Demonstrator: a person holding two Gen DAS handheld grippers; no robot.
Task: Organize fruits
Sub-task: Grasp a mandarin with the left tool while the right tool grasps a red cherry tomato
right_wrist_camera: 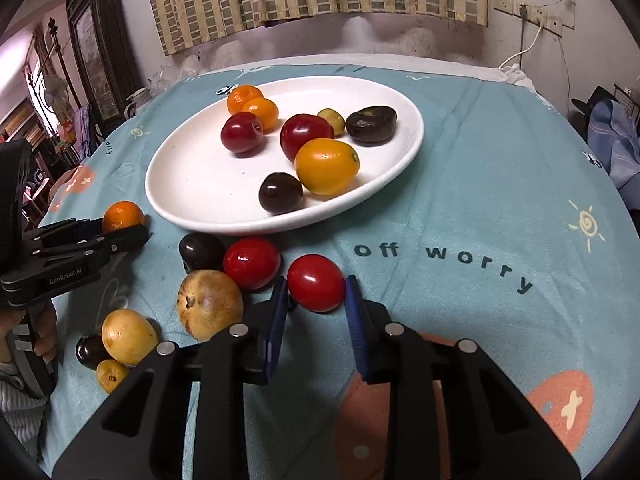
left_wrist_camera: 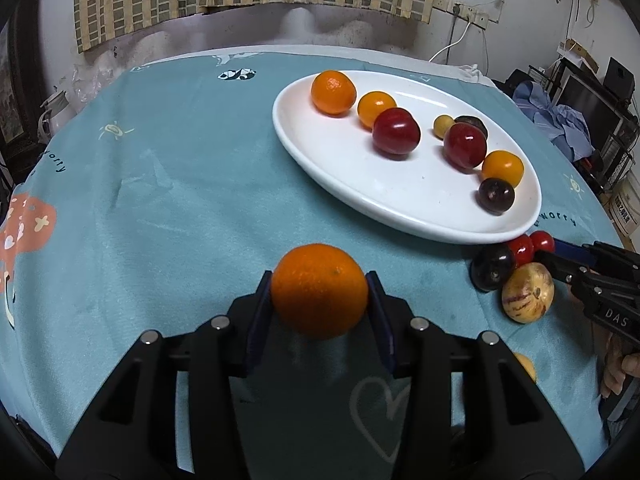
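My left gripper [left_wrist_camera: 319, 280] is shut on an orange mandarin [left_wrist_camera: 319, 300], held just above the teal cloth in front of the white oval plate [left_wrist_camera: 360, 176]. The plate [right_wrist_camera: 192, 184] carries several fruits: mandarins, red plums, dark plums and small yellow ones. My right gripper [right_wrist_camera: 316, 282] is shut on a red cherry tomato [right_wrist_camera: 316, 294] on the cloth, just in front of the plate's near rim. A second red tomato [right_wrist_camera: 251, 263], a dark plum [right_wrist_camera: 200, 250] and a speckled tan fruit [right_wrist_camera: 210, 304] lie close on its left.
More loose fruit lies at the near left in the right wrist view: a yellow fruit [right_wrist_camera: 128, 336], a dark one [right_wrist_camera: 89, 352] and a small yellow one [right_wrist_camera: 110, 376]. The round table's edge curves off at both sides; clutter stands beyond it.
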